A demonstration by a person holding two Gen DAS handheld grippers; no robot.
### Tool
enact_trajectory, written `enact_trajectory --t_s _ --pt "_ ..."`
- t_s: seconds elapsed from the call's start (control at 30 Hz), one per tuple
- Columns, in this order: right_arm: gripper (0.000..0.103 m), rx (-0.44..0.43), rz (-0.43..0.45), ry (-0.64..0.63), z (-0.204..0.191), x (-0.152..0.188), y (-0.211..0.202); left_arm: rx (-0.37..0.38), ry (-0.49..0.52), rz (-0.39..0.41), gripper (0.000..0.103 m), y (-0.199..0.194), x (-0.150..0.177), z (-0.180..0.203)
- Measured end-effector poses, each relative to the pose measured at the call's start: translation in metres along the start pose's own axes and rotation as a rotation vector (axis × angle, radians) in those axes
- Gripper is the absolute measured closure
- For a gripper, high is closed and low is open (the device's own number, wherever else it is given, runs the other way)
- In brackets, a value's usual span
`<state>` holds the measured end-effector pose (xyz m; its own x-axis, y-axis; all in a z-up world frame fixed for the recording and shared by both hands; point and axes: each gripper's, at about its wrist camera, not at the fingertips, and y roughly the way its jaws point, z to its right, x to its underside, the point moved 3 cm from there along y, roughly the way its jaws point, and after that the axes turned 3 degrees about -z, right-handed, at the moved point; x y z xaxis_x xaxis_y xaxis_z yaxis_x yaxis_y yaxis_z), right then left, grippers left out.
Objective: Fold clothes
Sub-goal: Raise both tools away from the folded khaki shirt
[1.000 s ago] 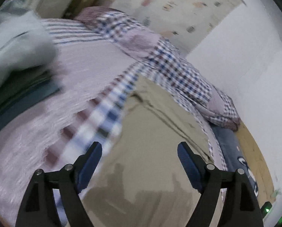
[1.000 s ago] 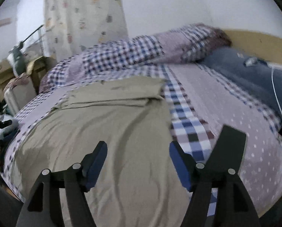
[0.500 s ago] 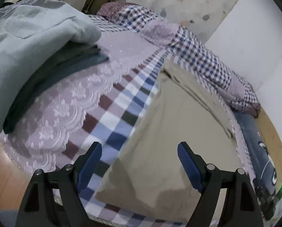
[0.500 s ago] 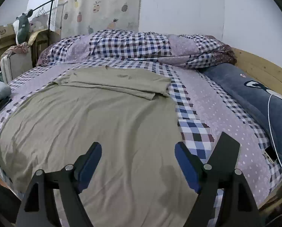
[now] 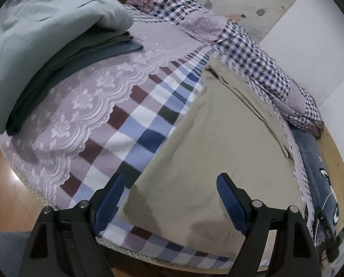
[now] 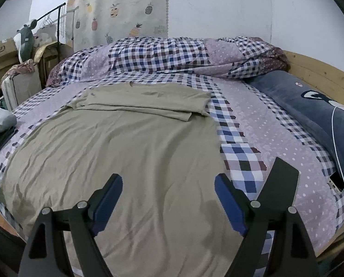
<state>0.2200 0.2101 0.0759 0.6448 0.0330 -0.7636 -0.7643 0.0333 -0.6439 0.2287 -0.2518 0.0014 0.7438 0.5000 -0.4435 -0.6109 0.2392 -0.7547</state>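
The wide khaki cotton garment (image 6: 116, 152) is lying spread across the checked bed (image 6: 252, 124), only its far edge folded over; both left tongs (image 5: 168, 195) and right tongs (image 6: 168, 196) are hovering released above its near hem, most folding remaining.

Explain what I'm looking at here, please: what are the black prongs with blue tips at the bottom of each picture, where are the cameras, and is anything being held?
The prongs are two hand-held grippers; a person carries one in each hand, and no robot arm is involved. Each gripper has a wide-angle camera looking forward along its two fingers, which is why the edges curve. One picture comes from the left gripper, the other from the right gripper. Both stand open, blue pads apart, holding nothing. Below them a tan shirt lies spread on a bed, its far end already folded over. At the far side is a bunched checked quilt, and to the right a dark blue pillow. The left view also shows a stack of folded clothes on the bed.
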Motion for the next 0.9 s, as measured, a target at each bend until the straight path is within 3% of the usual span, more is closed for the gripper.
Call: enact_trajectory --t_s 0.4,0.67,0.9 --pt "0.017 -0.018 0.044 -0.058 -0.016 0.001 -0.005 0.037 -0.107 -0.035 0.018 0.000 0.002 -0.022" --pt "0.017 -0.013 0.057 -0.148 -0.033 0.008 -0.008 0.003 -0.136 -0.068 0.018 0.017 -0.001 -0.031" --pt "0.017 -0.021 0.049 -0.228 -0.056 0.016 -0.009 0.065 -0.164 -0.128 0.018 0.031 0.001 -0.035"
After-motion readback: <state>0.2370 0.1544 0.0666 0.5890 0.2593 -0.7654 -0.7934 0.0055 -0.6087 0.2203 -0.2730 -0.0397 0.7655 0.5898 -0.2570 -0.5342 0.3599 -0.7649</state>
